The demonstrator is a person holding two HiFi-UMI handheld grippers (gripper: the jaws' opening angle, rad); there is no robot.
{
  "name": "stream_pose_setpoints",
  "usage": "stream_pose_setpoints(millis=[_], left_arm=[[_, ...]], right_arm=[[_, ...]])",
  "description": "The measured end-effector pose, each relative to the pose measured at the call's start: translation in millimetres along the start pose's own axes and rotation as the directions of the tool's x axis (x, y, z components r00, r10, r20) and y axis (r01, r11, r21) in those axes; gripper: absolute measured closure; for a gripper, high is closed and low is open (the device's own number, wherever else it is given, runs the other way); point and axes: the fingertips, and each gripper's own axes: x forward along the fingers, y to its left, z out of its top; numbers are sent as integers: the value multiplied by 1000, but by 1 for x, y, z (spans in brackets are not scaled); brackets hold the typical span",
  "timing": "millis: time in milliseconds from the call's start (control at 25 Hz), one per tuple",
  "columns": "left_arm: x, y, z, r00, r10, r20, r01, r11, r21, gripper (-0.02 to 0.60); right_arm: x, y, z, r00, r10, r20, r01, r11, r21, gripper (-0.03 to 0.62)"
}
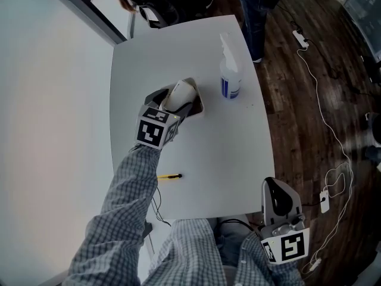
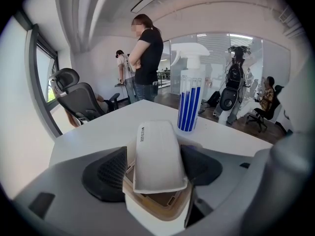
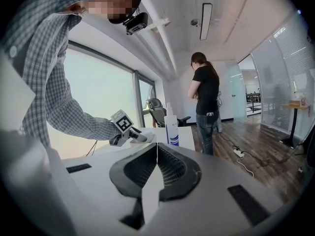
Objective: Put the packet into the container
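A white packet (image 1: 180, 94) leans out of a small tan container (image 1: 198, 106) near the middle of the white table (image 1: 202, 159). In the left gripper view the packet (image 2: 157, 154) lies tilted over the container (image 2: 162, 210), its lower end inside. My left gripper (image 1: 172, 103) straddles it. The jaws stand wide, and a thin gap shows between the left pad (image 2: 106, 173) and the packet. My right gripper (image 1: 277, 194) hangs off the table's near right corner, its jaws pressed together on nothing (image 3: 157, 154).
A spray bottle (image 1: 229, 76) with blue stripes (image 2: 189, 104) stands just behind and right of the container. A yellow pen (image 1: 169, 176) lies near the front edge. A person (image 2: 147, 58) stands beyond the far edge. An office chair (image 2: 78, 100) is far left. Cables (image 1: 333, 142) trail on the floor.
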Motion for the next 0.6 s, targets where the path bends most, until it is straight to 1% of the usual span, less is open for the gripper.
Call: stream_pose_setpoints(millis=[120, 240, 360, 480, 520, 600], left_arm=[[-9, 0, 5, 1000, 12, 25, -13, 1000, 8, 249], [-20, 2, 12, 998, 29, 55, -29, 1000, -4, 249], [-35, 3, 16, 994, 59, 94, -55, 998, -42, 250], [-49, -1, 14, 991, 65, 117, -56, 995, -78, 252], [-53, -4, 12, 991, 62, 115, -54, 996, -77, 258], [-61, -9, 10, 991, 63, 115, -56, 996, -65, 295]], right_arm=[[1, 3, 3, 1000, 5, 9, -5, 1000, -4, 579], [2, 5, 7, 1000, 14, 19, -14, 1000, -15, 579], [3, 7, 11, 999, 17, 30, -16, 999, -28, 579], [6, 6, 19, 998, 17, 53, -15, 999, -40, 579], [7, 7, 22, 998, 19, 60, -17, 999, -46, 579], [8, 8, 27, 997, 28, 70, -24, 998, -63, 579]])
